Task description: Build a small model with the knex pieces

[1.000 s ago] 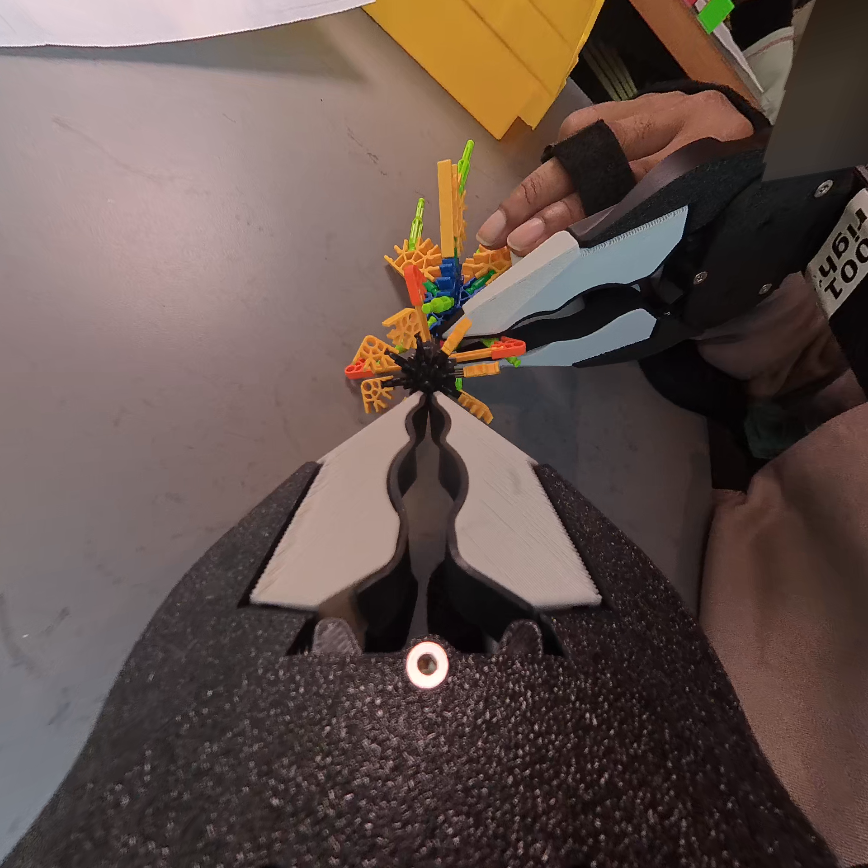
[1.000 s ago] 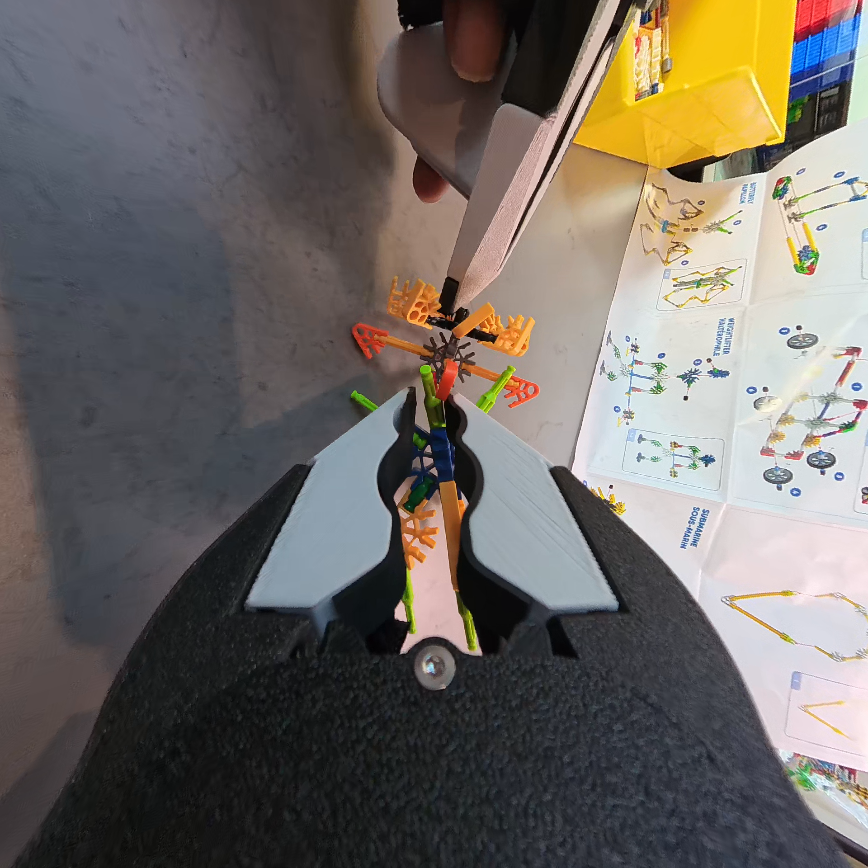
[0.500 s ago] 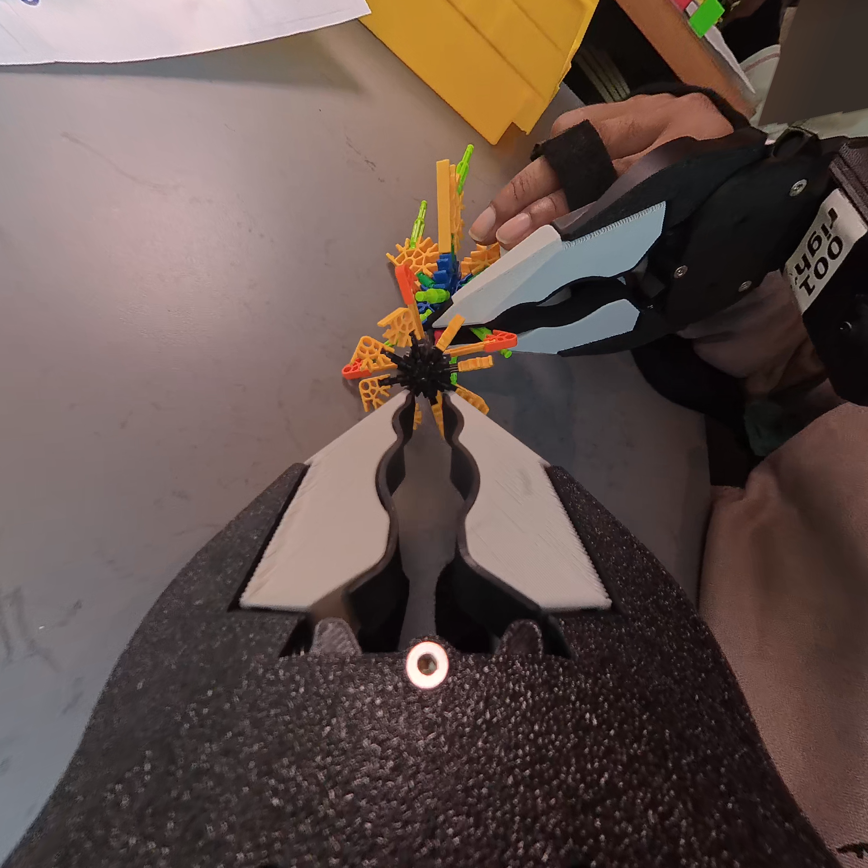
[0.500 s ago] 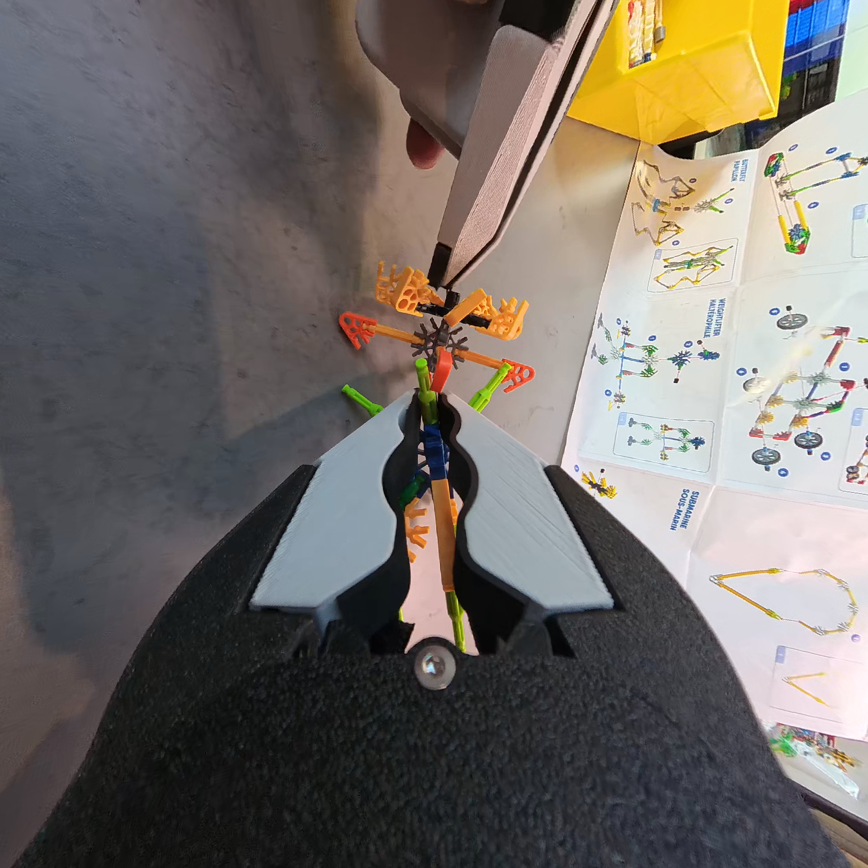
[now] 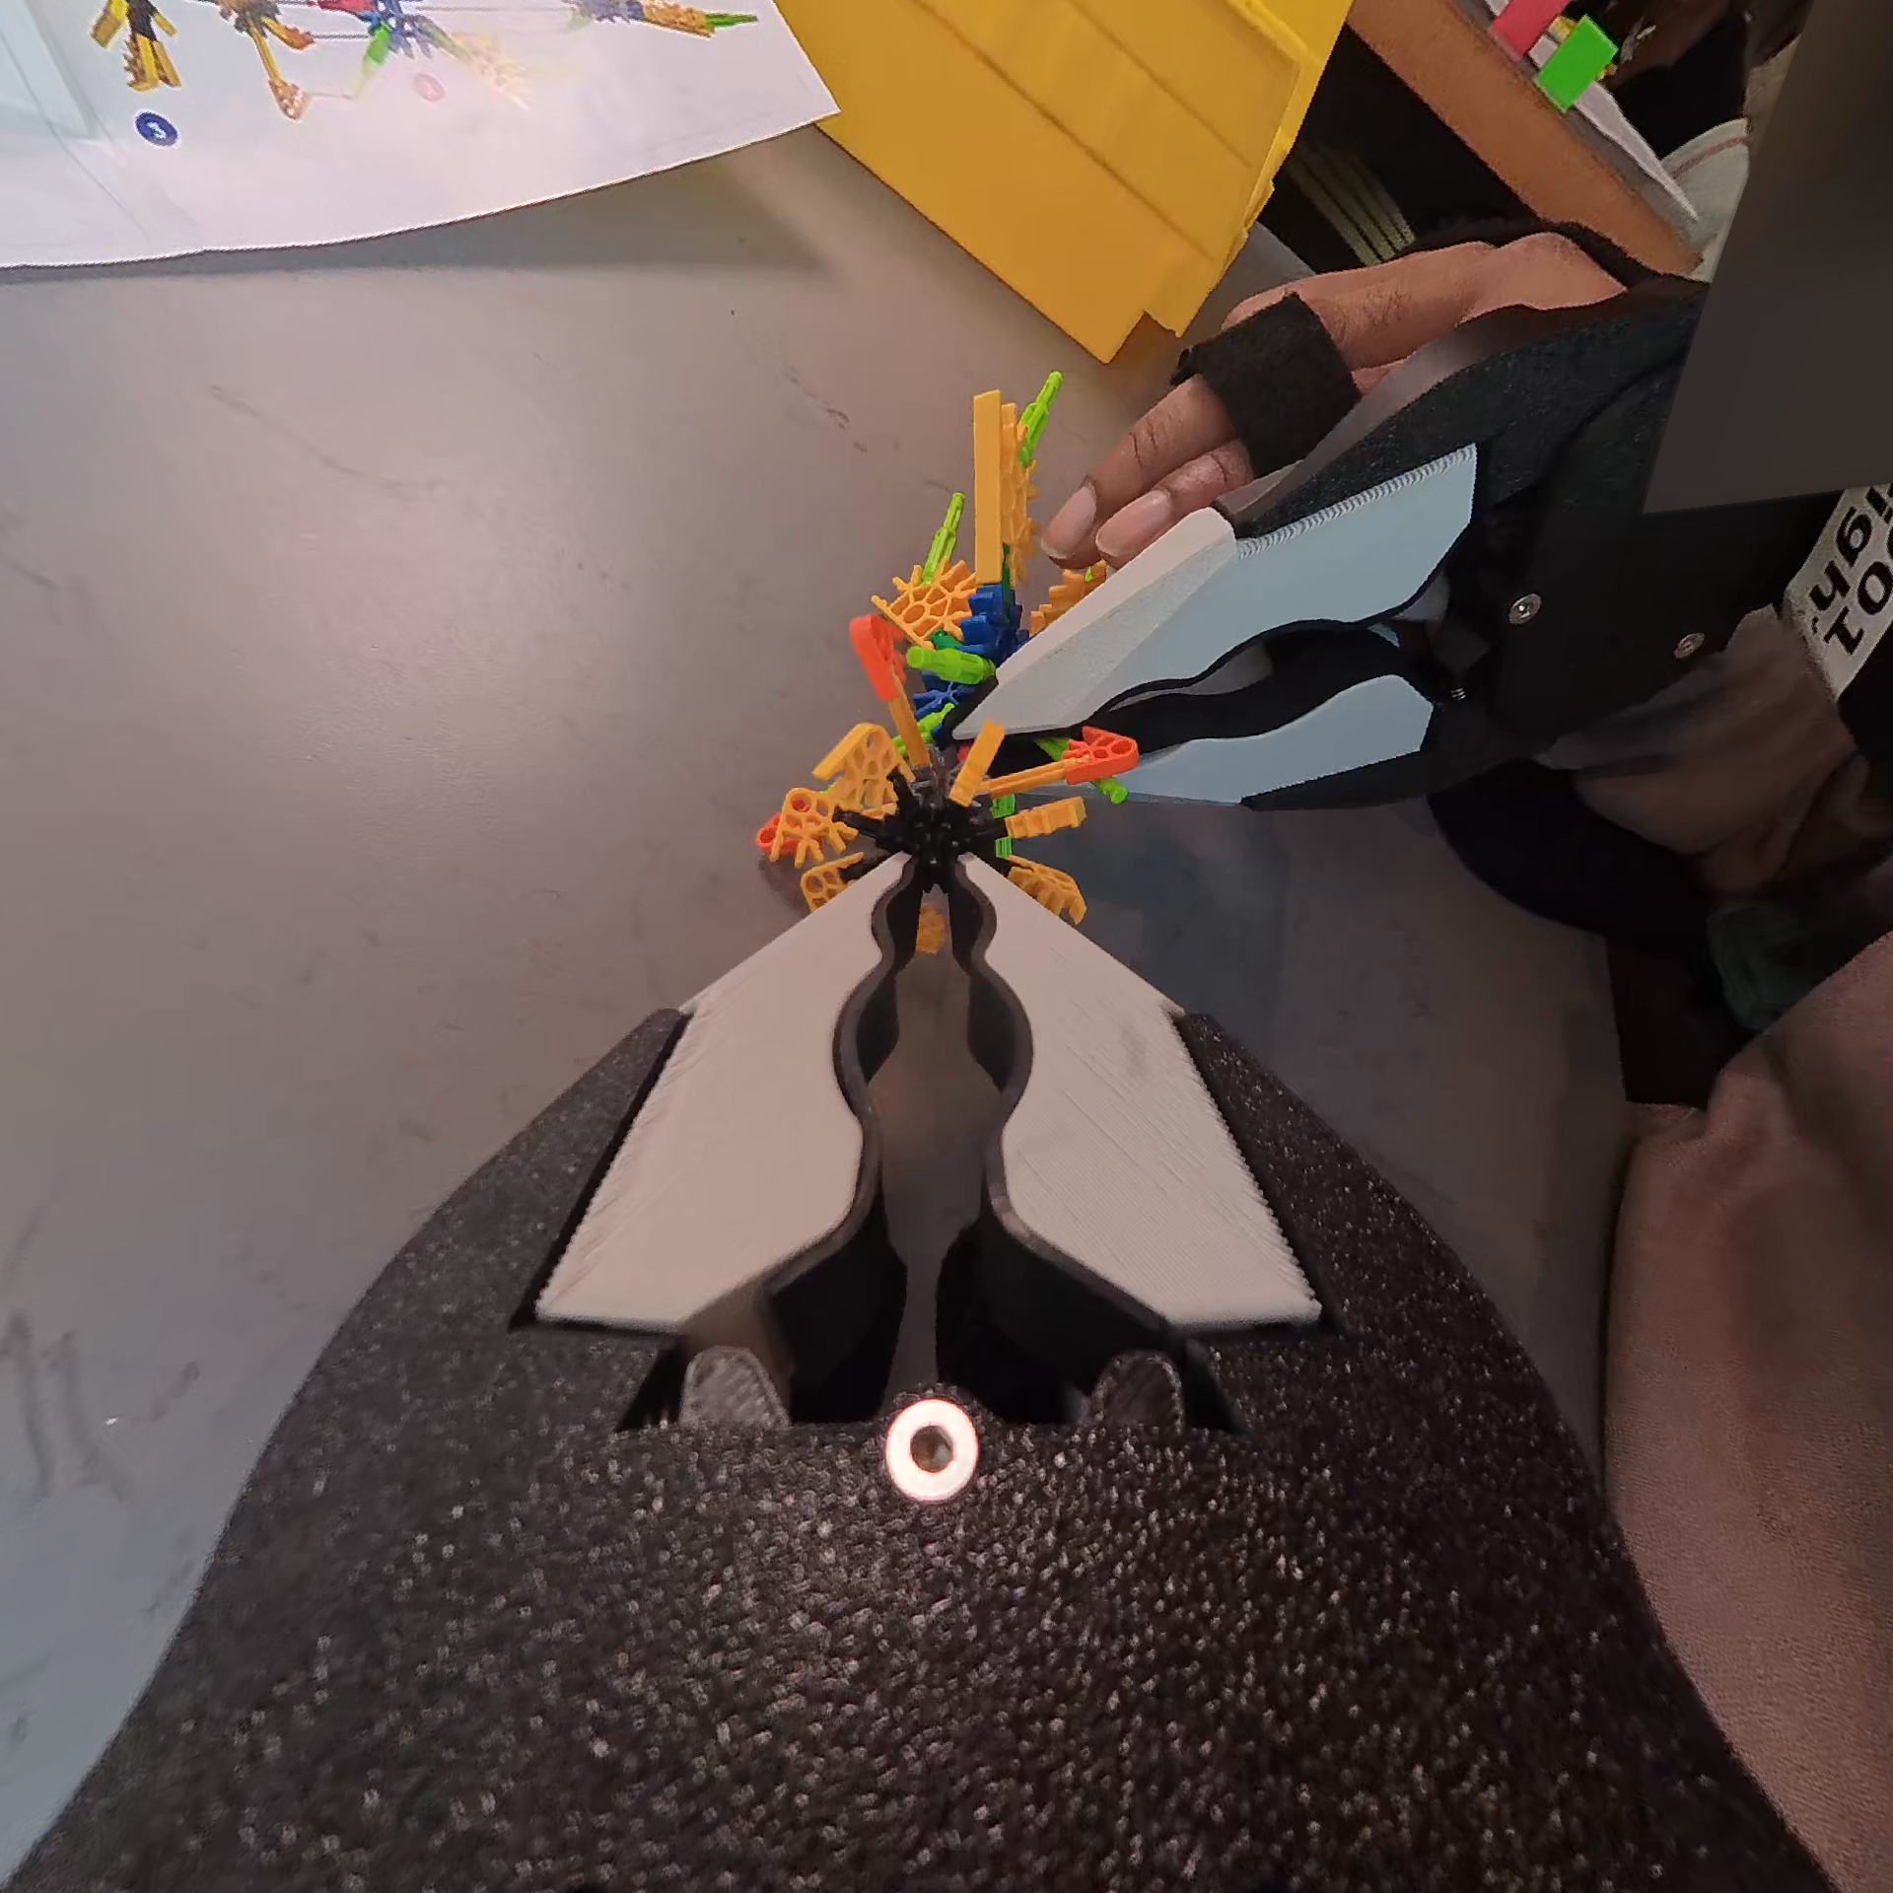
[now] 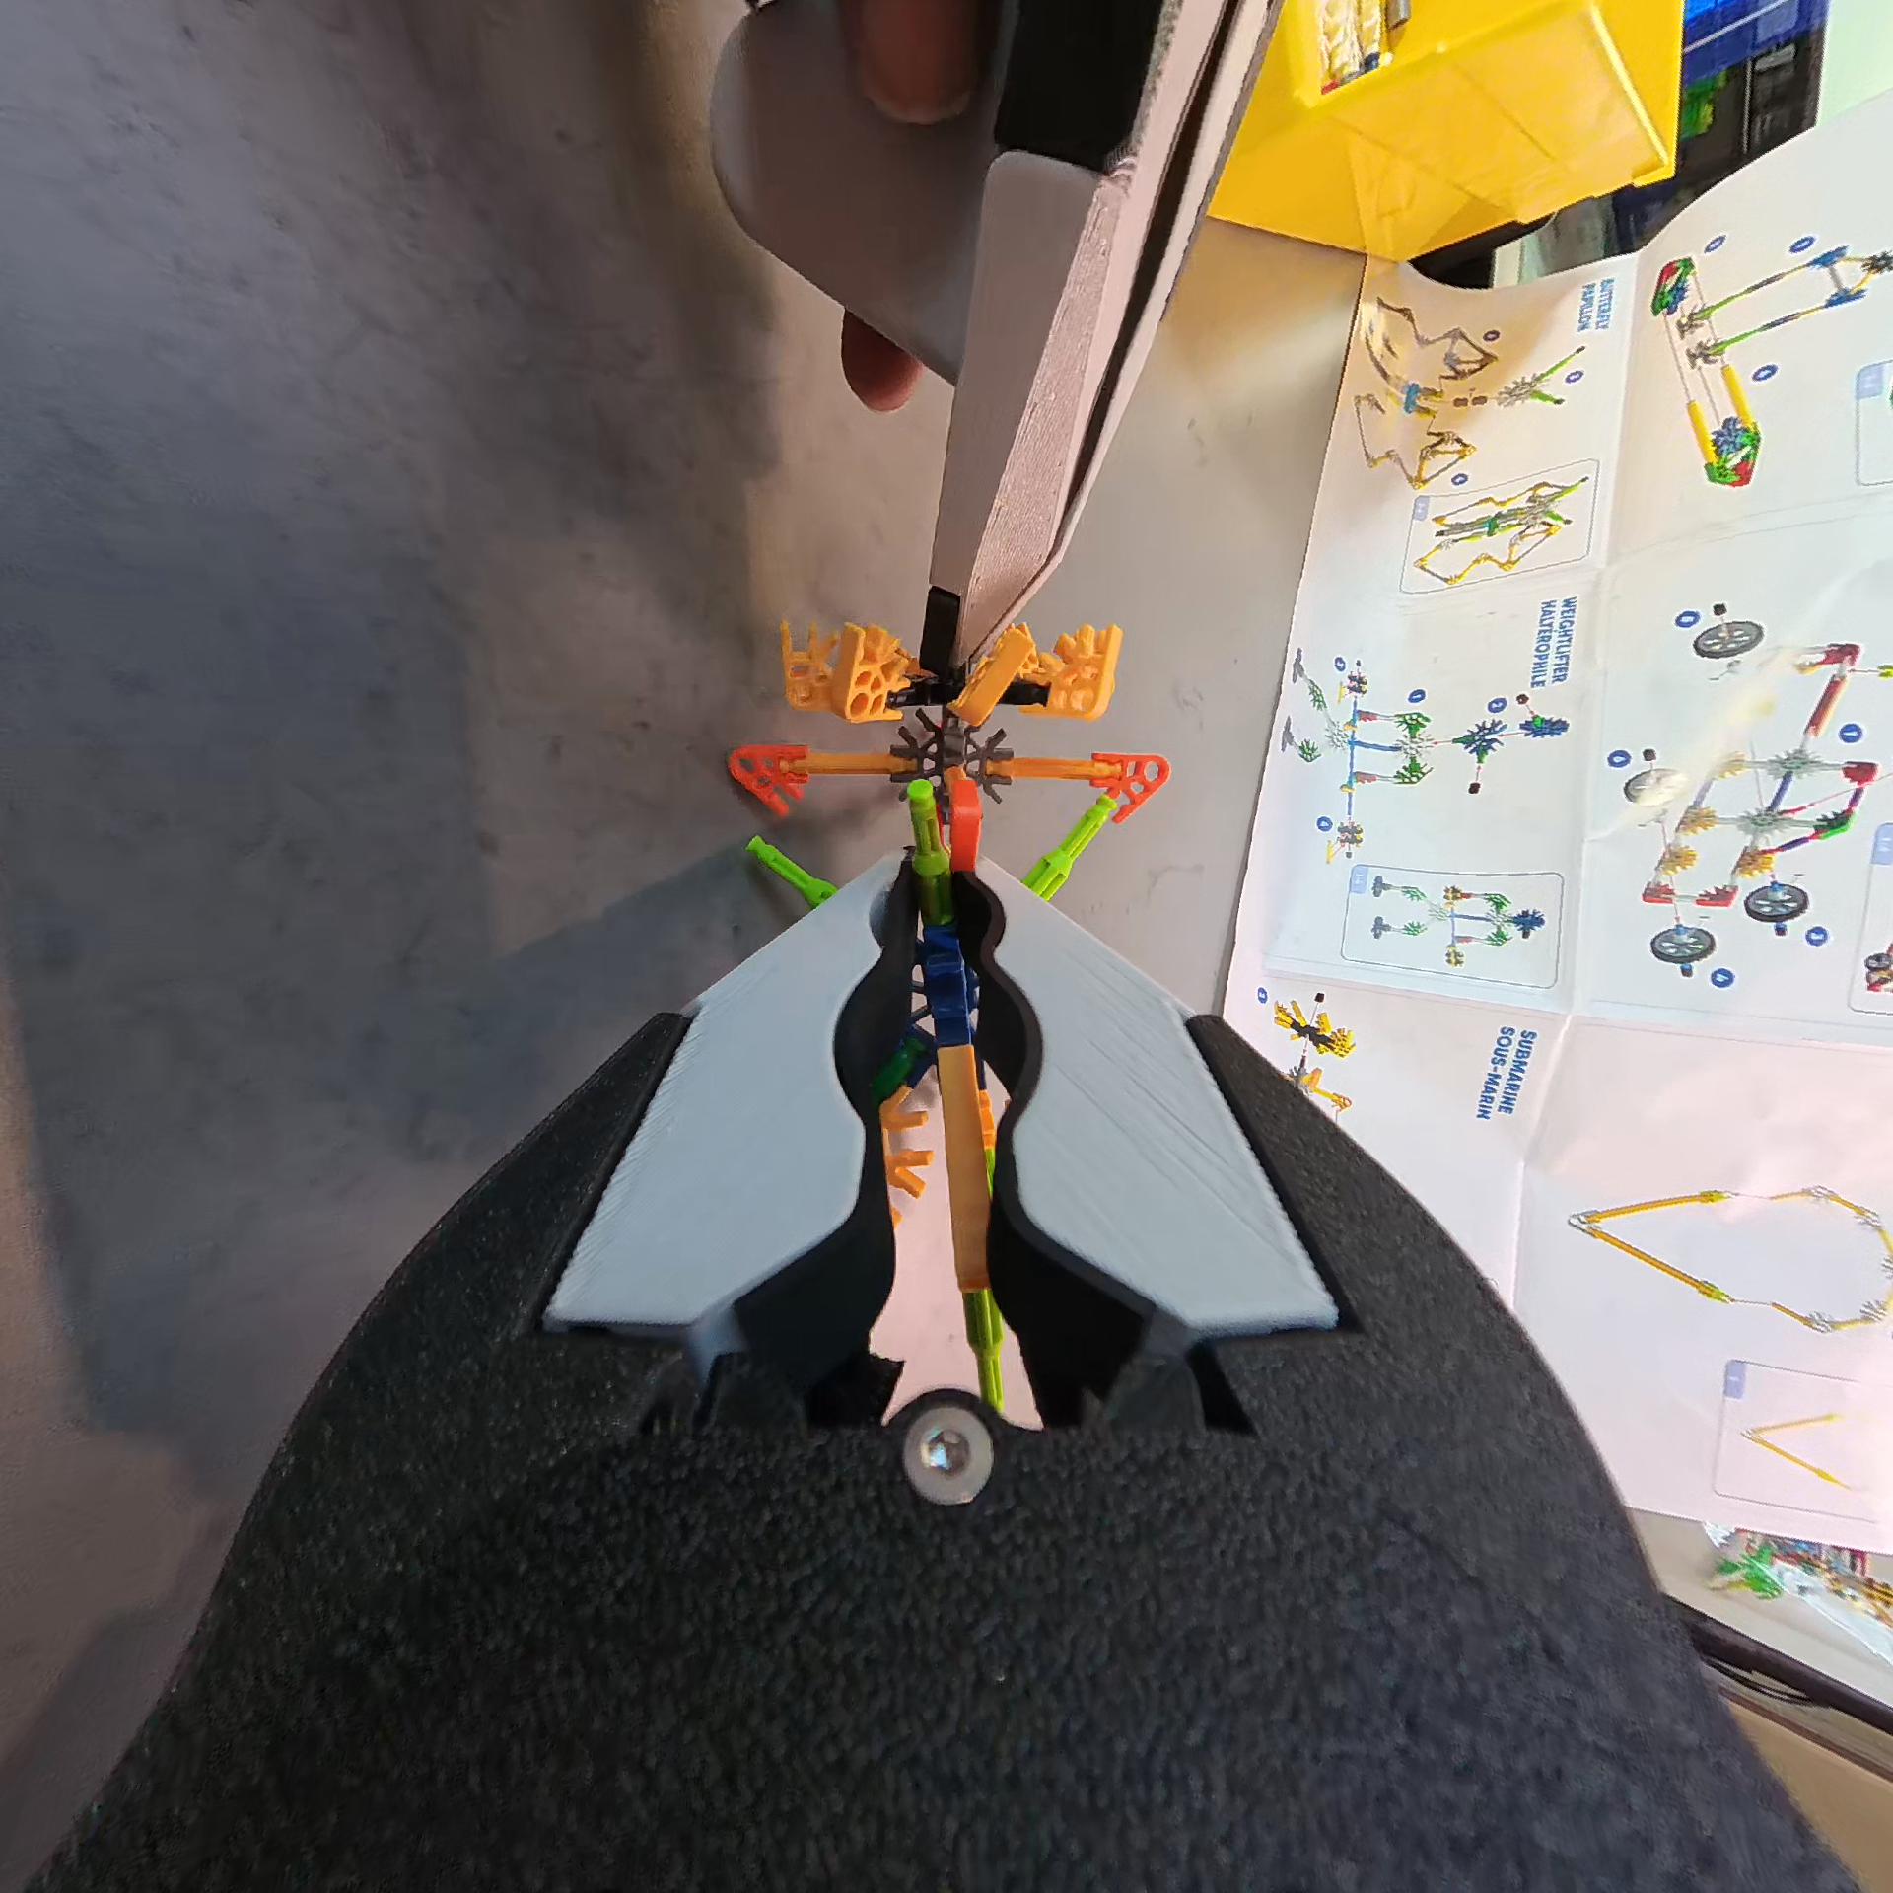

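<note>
Two tools, left [image 5: 930,879] and right [image 6: 948,871], both clamped on one toy model [image 6: 948,758] above grey tabletop [image 5: 410,615] beside instruction sheet [image 6: 1690,819].

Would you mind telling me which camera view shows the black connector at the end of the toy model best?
The left wrist view: the black connector faces the camera, its spokes fanned out, at the tips of the left gripper. In the right wrist view the black connector appears edge-on as a thin bar, partly behind that gripper's fingertips.

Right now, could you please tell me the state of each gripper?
Left gripper: shut on the black connector of the toy model.
Right gripper: shut on the toy model's blue and green middle.
</note>
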Available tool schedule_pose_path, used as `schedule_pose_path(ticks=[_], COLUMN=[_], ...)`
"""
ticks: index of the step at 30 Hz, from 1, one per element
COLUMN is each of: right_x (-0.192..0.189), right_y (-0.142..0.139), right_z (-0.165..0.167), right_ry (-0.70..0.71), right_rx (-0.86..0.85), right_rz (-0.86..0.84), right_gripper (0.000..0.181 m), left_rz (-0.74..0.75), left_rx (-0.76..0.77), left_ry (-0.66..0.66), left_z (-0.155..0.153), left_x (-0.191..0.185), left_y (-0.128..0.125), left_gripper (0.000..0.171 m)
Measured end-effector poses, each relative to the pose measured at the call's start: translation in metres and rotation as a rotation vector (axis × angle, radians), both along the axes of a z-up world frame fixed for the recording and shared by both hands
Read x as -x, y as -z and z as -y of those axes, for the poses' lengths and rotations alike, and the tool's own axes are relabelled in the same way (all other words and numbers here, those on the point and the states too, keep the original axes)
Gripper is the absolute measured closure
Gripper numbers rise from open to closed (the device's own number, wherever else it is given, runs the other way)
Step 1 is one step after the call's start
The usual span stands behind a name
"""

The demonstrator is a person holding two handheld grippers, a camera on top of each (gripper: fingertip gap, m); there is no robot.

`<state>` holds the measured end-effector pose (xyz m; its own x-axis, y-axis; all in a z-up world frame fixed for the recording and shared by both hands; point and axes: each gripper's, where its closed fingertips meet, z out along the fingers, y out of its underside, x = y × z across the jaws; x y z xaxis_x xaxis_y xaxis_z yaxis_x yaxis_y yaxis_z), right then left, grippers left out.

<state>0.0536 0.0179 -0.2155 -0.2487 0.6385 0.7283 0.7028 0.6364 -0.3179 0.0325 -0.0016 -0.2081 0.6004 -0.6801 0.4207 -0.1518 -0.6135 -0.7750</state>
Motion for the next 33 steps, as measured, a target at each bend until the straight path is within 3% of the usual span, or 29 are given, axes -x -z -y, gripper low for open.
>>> schedule_pose_path(ticks=[10, 33], right_x=[-0.004, -0.004], right_y=[-0.003, 0.000], right_z=[-0.001, 0.005], right_ry=[-0.004, -0.037], right_rx=[0.006, 0.019], right_rz=[-0.014, 0.001], right_gripper=[0.178, 0.179], left_rz=[0.073, 0.023], left_rx=[0.054, 0.076], left_ry=[0.047, 0.098], left_z=[0.008, 0.014], left_x=[-0.001, -0.007], left_y=[-0.004, 0.005], left_gripper=[0.167, 0.167])
